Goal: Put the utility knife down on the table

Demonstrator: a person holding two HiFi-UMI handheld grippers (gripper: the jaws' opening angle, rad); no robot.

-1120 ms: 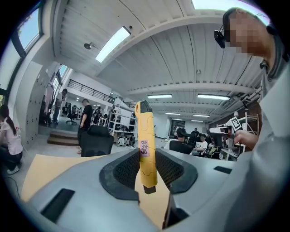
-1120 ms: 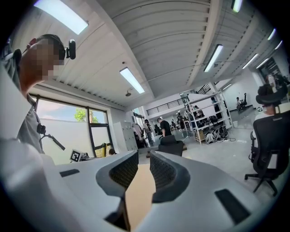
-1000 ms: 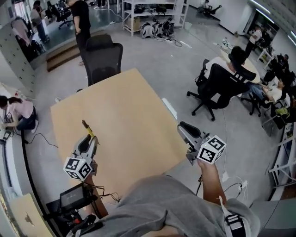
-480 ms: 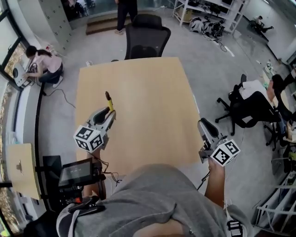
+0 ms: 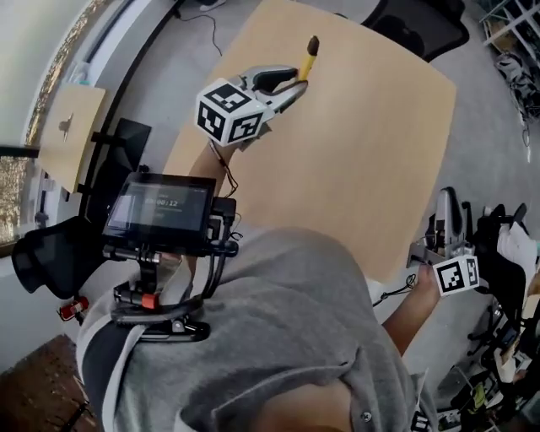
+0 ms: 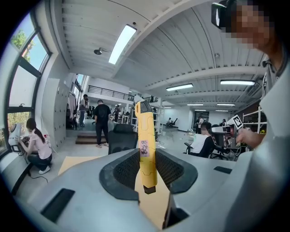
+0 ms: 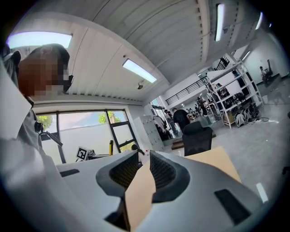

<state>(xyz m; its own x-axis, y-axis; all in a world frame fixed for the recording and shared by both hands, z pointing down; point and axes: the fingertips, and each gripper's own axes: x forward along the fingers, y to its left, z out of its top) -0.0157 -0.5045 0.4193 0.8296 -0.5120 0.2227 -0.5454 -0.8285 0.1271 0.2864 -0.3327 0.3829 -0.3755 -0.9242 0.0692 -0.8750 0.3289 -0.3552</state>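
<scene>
Yellow plastic utility knife [image 6: 146, 145] with a dark tip is clamped between the ribbed black pads of the left hand-held gripper [image 6: 147, 155]. In the left gripper view it is seen standing upright along the jaws, its dark-tipped end projecting well past the fingertips and its lower end showing just below the pads. A small printed label is seen on its body. In the head view the knife [image 5: 308, 57] is held out from the left hand-held gripper [image 5: 291, 84] over the far left part of the light wooden bench [image 5: 363, 152], raised off the surface. A black office chair [image 5: 422, 21] is seen at the bench's far edge.

The right hand-held gripper [image 5: 445, 202] is held well apart from the knife, just off the bench's right edge and over the grey floor [image 5: 498, 118]. In the right gripper view its jaws [image 7: 144, 156] are seen a little apart with nothing between them; only the bench top [image 7: 217, 161] is visible through the gap. A black screen [image 5: 164, 211] is mounted on a rig at the person's chest.
</scene>
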